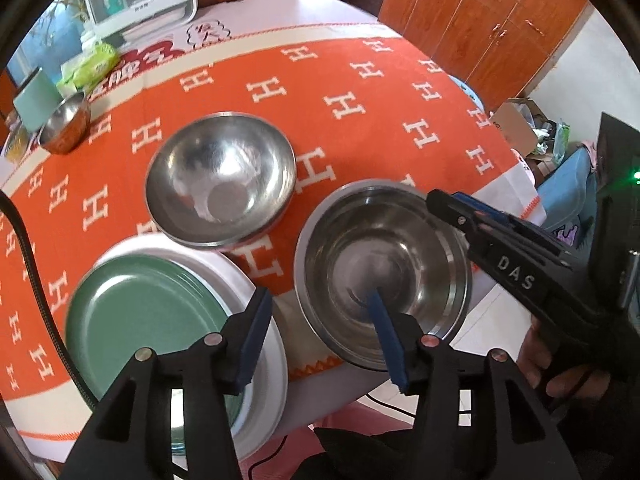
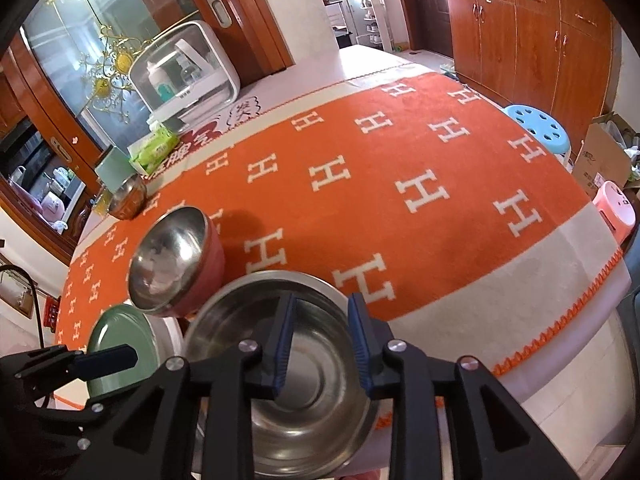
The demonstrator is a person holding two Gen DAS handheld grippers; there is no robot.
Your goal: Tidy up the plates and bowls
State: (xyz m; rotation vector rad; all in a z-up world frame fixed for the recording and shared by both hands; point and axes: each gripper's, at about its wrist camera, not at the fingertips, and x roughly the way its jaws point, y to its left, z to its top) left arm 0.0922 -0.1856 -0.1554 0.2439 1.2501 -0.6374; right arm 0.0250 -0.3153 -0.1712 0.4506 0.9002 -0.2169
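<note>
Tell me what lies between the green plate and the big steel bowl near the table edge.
Only a strip of orange cloth separates the green plate from the big steel bowl, seen in the left wrist view.

Count on my worktop (image 1: 360, 80), both views agreeing:

Steel bowls: three. One deep bowl (image 1: 384, 276) at the near edge, one pink-sided bowl (image 1: 222, 178) behind it, one small bowl (image 1: 64, 128) at the far left corner.

Plates: two, stacked. One green plate (image 1: 148, 320) on one white plate (image 1: 264, 320).

Stools beyond the worktop: two, one blue stool (image 2: 536, 128), one pink stool (image 2: 616, 208).

Green packet (image 1: 94, 64): one.

My tongs: two pairs.
</note>
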